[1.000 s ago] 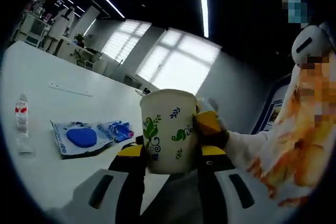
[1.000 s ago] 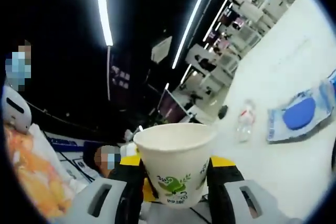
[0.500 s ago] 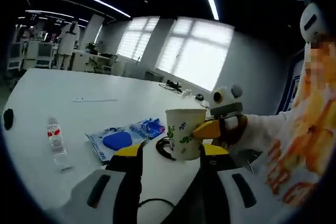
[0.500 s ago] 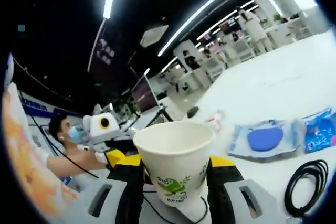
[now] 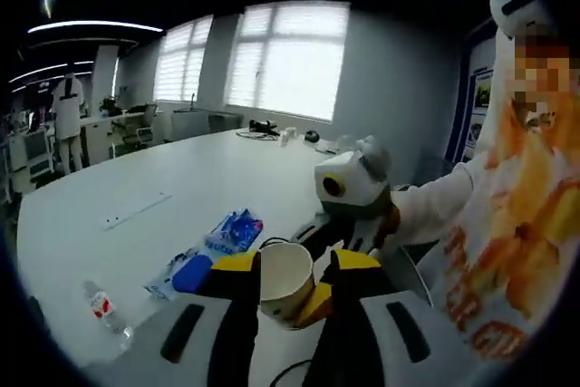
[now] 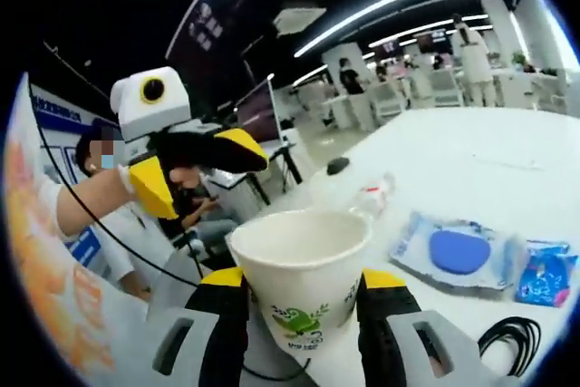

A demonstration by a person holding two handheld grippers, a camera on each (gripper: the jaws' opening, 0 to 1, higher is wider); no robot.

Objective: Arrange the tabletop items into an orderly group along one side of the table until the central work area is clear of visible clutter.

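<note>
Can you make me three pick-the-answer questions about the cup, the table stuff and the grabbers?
1. Where is the paper cup?
A. between the right gripper's jaws
B. lying on the floor
C. on a chair

2. What colour is the round pad in the clear packet?
A. red
B. blue
C. green

3. How is the left gripper?
A. holding a bottle
B. holding a cable
C. open, holding nothing

Answers: 1 A, both jaws press the cup's sides. 2 B, it looks plainly blue. 3 C, its jaws stand apart, off the cup.
</note>
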